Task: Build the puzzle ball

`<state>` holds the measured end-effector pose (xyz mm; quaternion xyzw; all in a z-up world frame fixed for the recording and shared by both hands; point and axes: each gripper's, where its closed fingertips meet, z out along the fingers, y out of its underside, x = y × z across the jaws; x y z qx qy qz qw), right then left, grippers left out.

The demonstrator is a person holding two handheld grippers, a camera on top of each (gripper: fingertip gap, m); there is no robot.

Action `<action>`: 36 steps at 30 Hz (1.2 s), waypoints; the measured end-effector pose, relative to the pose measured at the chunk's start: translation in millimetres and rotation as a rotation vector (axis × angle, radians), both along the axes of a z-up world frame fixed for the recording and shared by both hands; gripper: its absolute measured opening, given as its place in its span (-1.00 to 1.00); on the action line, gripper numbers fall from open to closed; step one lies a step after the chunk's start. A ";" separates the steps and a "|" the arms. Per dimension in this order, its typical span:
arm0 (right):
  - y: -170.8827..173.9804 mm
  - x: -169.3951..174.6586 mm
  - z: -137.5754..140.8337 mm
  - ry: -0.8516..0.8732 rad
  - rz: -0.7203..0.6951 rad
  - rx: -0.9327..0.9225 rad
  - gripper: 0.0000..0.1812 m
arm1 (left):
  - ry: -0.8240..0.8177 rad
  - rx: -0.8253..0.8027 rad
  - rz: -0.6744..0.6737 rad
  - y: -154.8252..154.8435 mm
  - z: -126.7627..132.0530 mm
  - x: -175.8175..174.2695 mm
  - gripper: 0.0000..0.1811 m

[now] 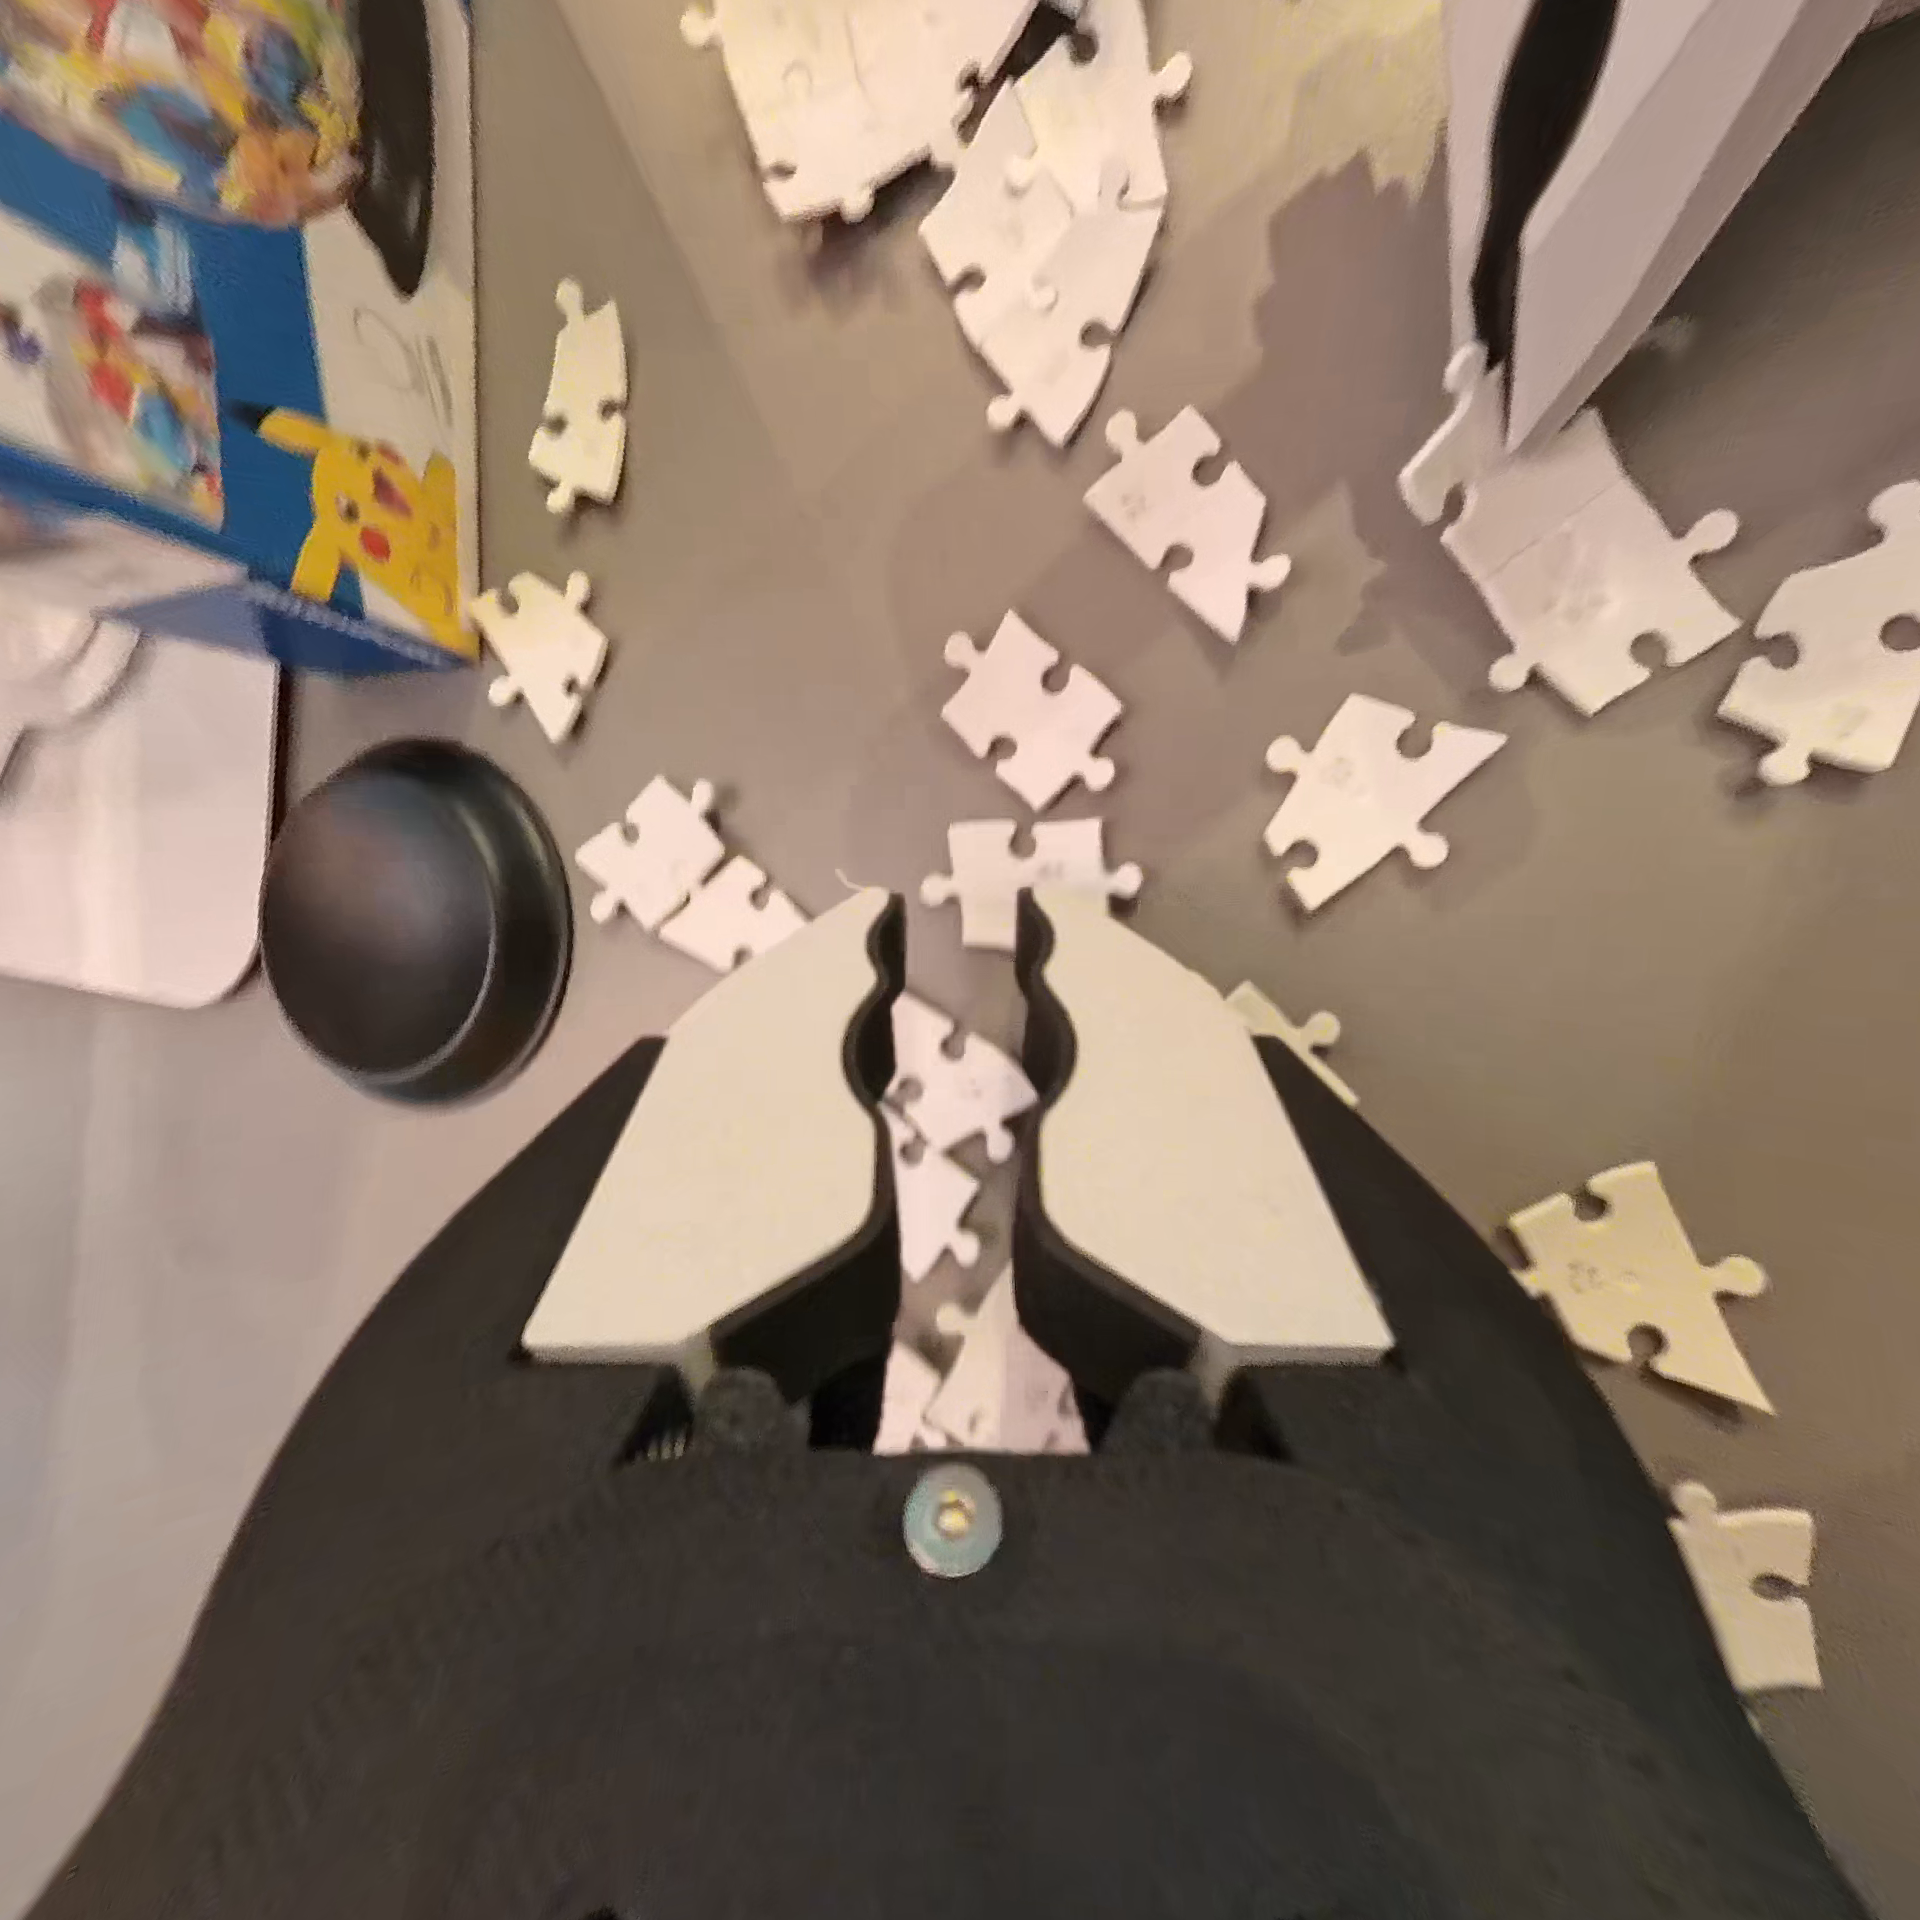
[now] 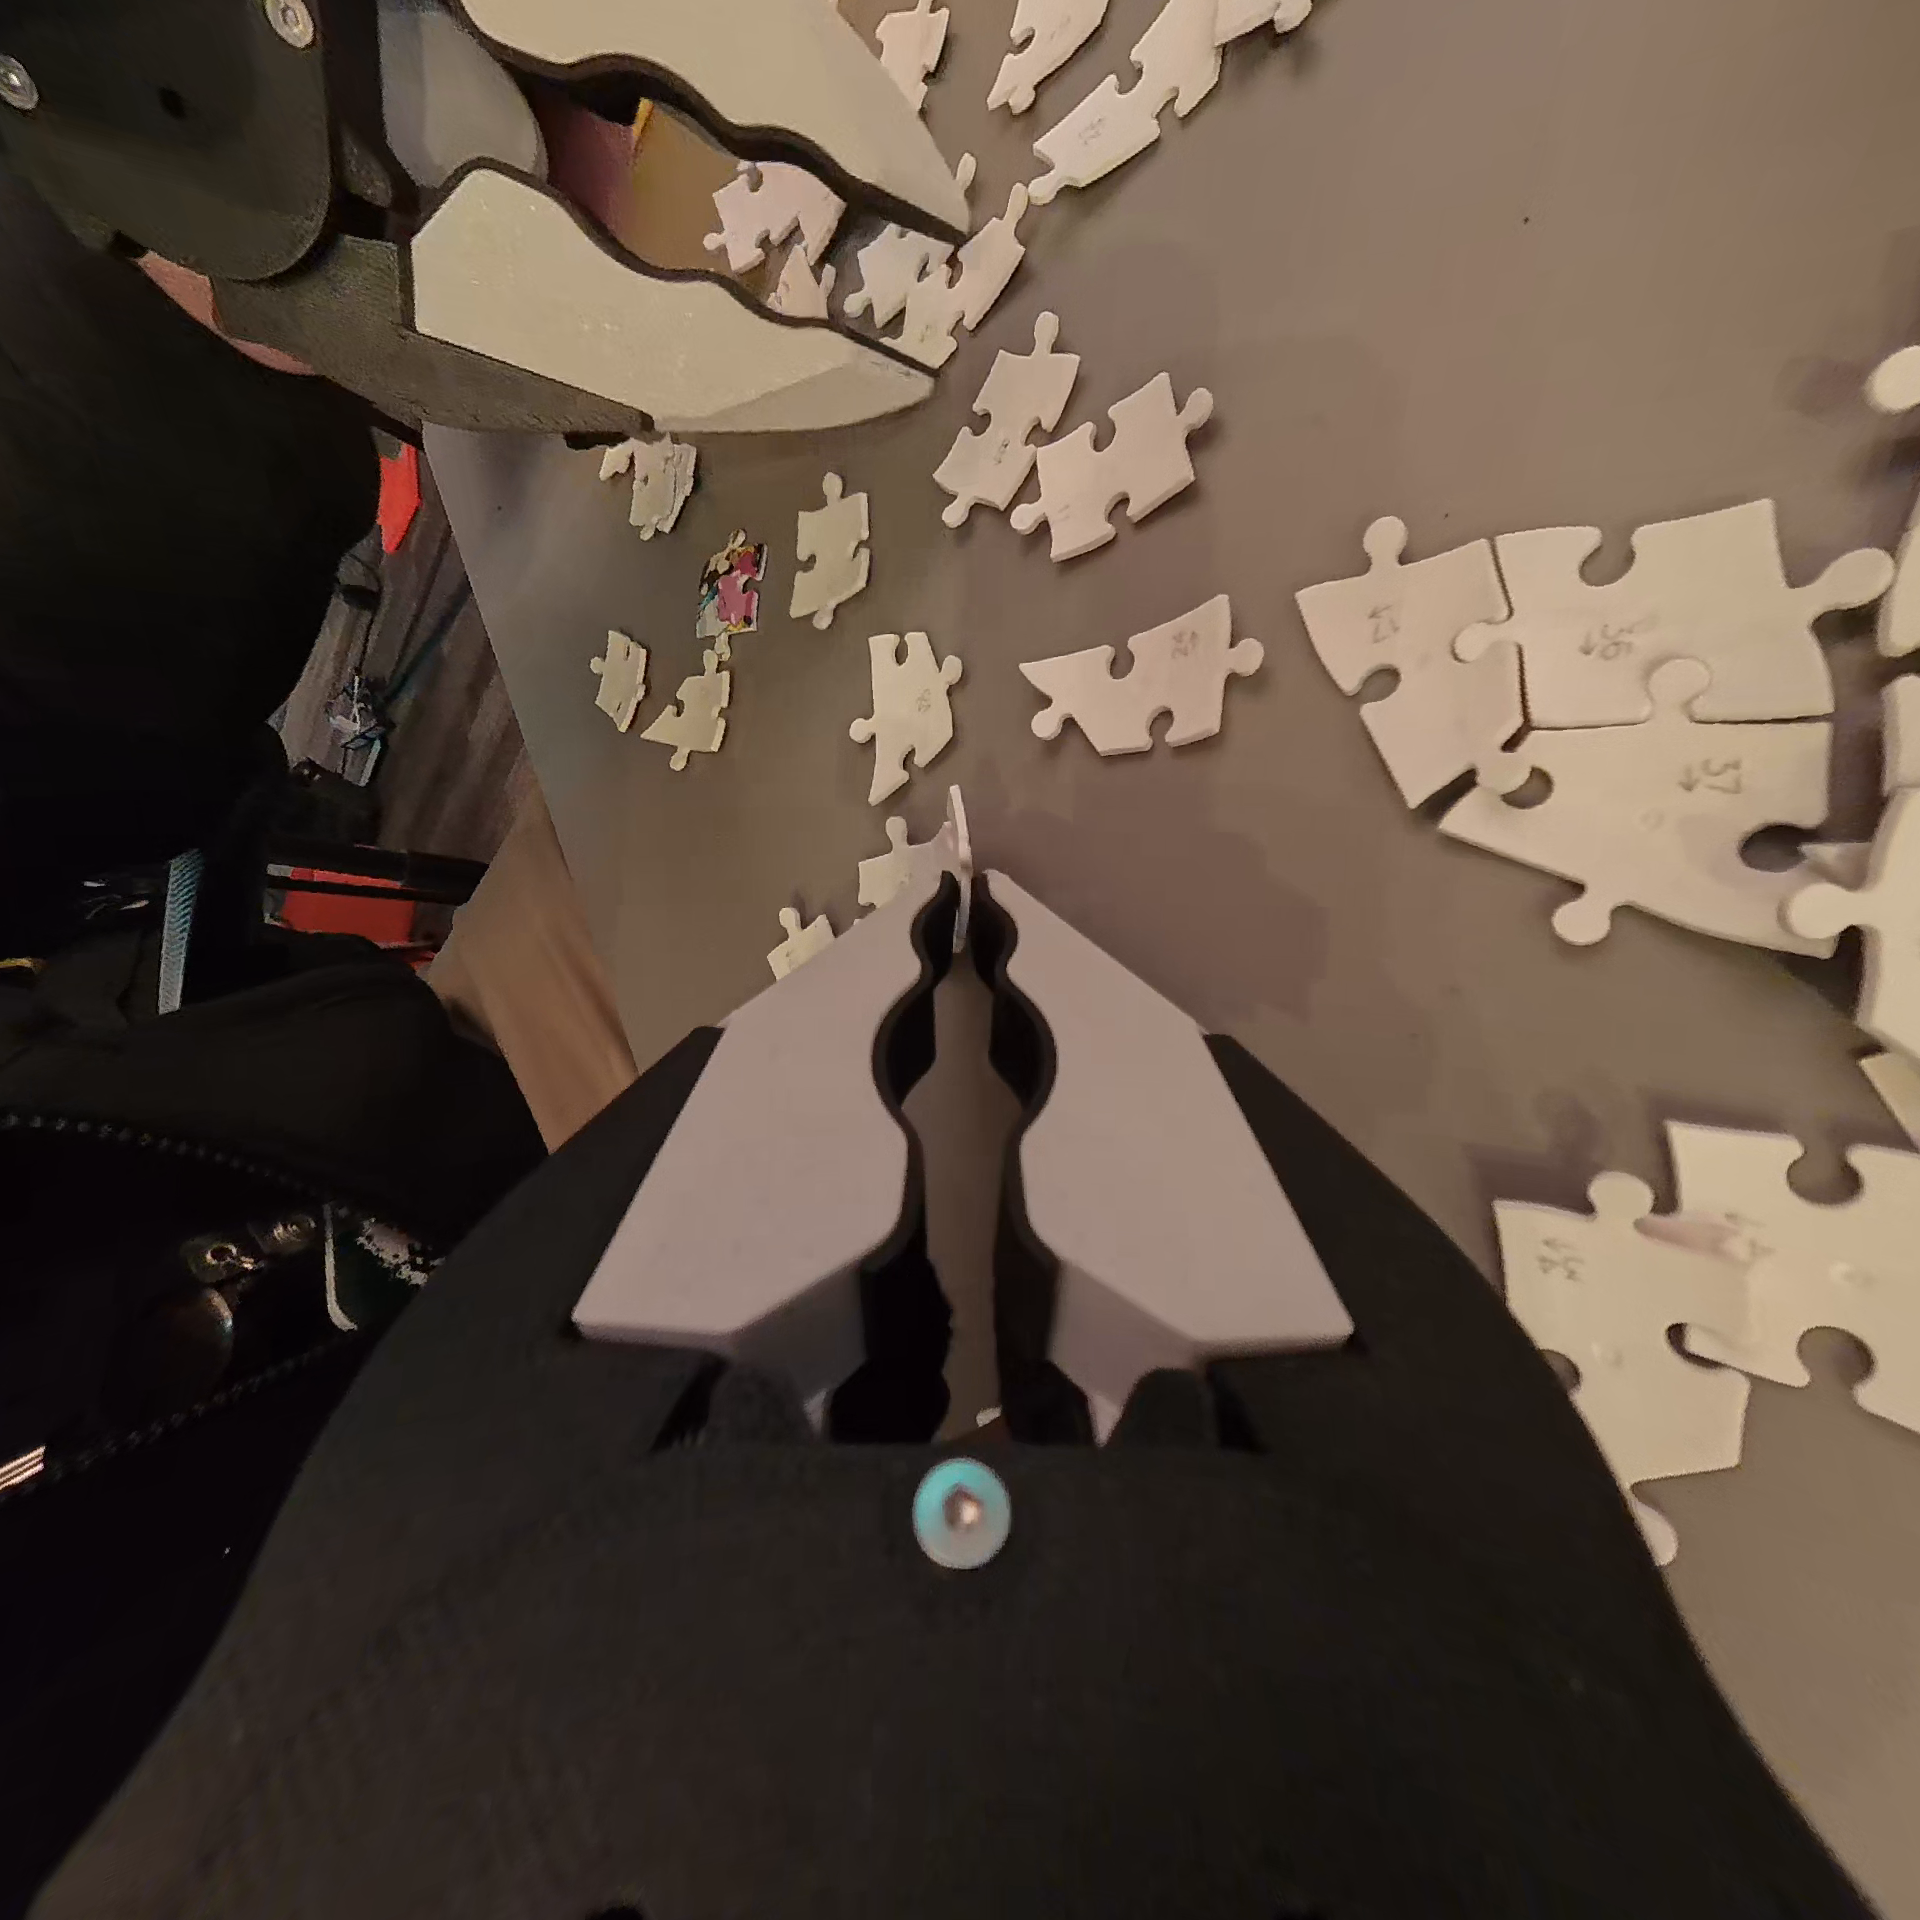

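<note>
The thin white curved-plastic puzzle piece [image 2: 958, 868] stands on edge, pinched at the very tips of the right gripper [image 2: 964, 902], whose jaws are pressed together on it; its flat face runs in line with the fingers and its long axis points forward and up, away from the jaws. Just beyond and to the right of those jaws lie small joined clusters of white pieces [image 2: 1621, 707] face-down on the grey table [image 2: 1455, 260], so only a few joins look made and no ball shape exists yet (most pieces lie loose). The left gripper [image 1: 958, 914] hovers with jaws spread a little and empty, a loose white piece [image 1: 1023, 873] on the table just ahead of its tips, a black round dish [image 1: 410, 920] off to their left.
</note>
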<state>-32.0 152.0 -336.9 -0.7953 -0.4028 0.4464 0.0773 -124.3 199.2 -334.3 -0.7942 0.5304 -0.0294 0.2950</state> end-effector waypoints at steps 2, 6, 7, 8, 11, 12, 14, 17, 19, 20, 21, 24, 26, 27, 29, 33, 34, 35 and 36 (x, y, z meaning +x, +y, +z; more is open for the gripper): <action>0.5 0.9 -0.2 0.000 -0.003 -0.001 -0.98 | 0.025 0.004 -0.043 5.6 -3.4 10.0 -0.78; 3.6 4.3 -0.4 0.000 -0.017 -0.002 -0.98 | 0.035 -0.023 -0.087 12.6 -10.5 23.7 -0.77; 4.3 5.2 -0.4 0.000 -0.022 -0.002 -0.98 | 0.037 -0.029 -0.090 13.7 -12.0 25.3 -0.77; 5.0 6.1 -0.5 0.000 -0.025 -0.003 -0.98 | 0.033 -0.034 -0.094 14.1 -12.8 27.8 -0.78; 6.6 7.2 -0.4 0.001 -0.030 -0.003 -0.98 | 0.008 -0.037 -0.093 14.2 -13.0 36.1 -0.78; 7.2 7.5 0.0 0.002 -0.032 -0.003 -0.98 | 0.005 -0.035 -0.089 14.8 -13.0 38.0 -0.78; 7.8 8.1 0.9 0.004 -0.035 -0.002 -0.99 | 0.015 -0.016 -0.076 18.7 -10.9 38.6 -0.77; 8.4 10.4 2.7 0.005 -0.038 0.004 -0.99 | -0.052 0.004 -0.088 22.7 2.9 50.8 -0.80; 10.8 13.1 4.2 0.002 -0.047 0.015 -0.99 | -0.054 0.023 -0.112 28.9 8.6 60.2 -0.82; 11.9 14.2 5.5 0.004 -0.052 0.019 -0.99 | -0.049 0.025 -0.125 32.4 9.6 66.3 -0.82; 13.0 15.4 6.8 0.007 -0.056 0.020 -0.99 | -0.044 0.023 -0.144 35.1 9.5 73.7 -0.82; 16.8 19.6 8.1 0.005 -0.072 0.027 -0.99 | -0.020 0.033 -0.195 45.8 5.3 95.0 -0.83; 18.0 22.1 8.8 0.007 -0.079 0.027 -0.99 | -0.033 0.021 -0.213 50.1 3.6 107.6 -0.84; 18.6 23.4 9.0 0.007 -0.083 0.028 -0.99 | -0.036 0.017 -0.221 51.9 3.1 112.4 -0.85; 19.3 25.7 9.0 0.010 -0.089 0.025 -0.99 | -0.022 0.007 -0.230 54.6 -0.8 117.4 -0.83; 20.8 28.2 8.8 0.012 -0.090 0.023 -0.99 | 0.029 0.001 -0.252 55.5 -11.2 119.9 -0.81; 21.3 28.6 8.9 0.012 -0.090 0.024 -0.99 | 0.029 0.006 -0.255 55.4 -12.2 121.1 -0.81; 21.5 28.9 9.3 0.014 -0.090 0.024 -0.99 | 0.030 0.010 -0.259 54.9 -12.4 122.1 -0.82; 21.7 29.2 9.7 0.016 -0.090 0.024 -0.99 | 0.036 0.018 -0.259 55.5 -12.2 122.2 -0.82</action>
